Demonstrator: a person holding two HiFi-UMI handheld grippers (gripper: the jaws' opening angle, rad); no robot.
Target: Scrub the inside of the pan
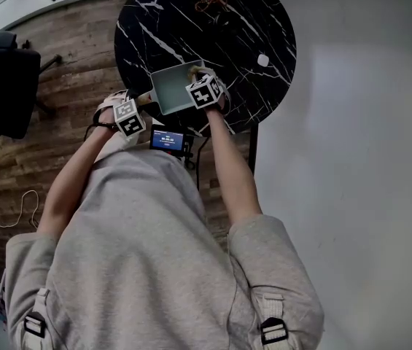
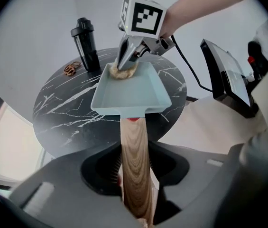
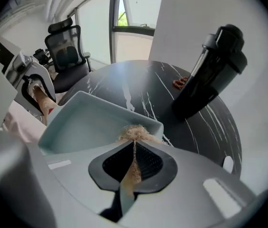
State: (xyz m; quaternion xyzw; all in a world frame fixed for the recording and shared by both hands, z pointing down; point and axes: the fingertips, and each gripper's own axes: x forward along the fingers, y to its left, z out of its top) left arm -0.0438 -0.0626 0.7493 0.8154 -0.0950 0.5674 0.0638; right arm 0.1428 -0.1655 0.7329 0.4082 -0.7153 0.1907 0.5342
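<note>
A pale blue-green square pan [image 1: 168, 87] with a wooden handle [image 2: 134, 165] rests near the front edge of the round black marble table [image 1: 249, 28]. My left gripper [image 2: 134, 177] is shut on the handle, which runs straight out between its jaws to the pan [image 2: 131, 91]. My right gripper [image 1: 206, 87] reaches down into the pan's far corner, shut on a tan fibrous scrubber [image 2: 123, 71]. In the right gripper view the scrubber [image 3: 136, 134] is pinched between the jaws and pressed at the pan's [image 3: 86, 127] near wall. The left gripper [image 3: 29, 82] shows at that view's left.
A black bottle [image 2: 87, 44] stands at the table's far side, with a small brown tangled thing [image 2: 70, 70] beside it. A white disc [image 1: 263, 60] lies on the table's right. A small device with a screen [image 1: 169, 140] sits in front of my chest. An office chair [image 1: 1, 86] stands to the left.
</note>
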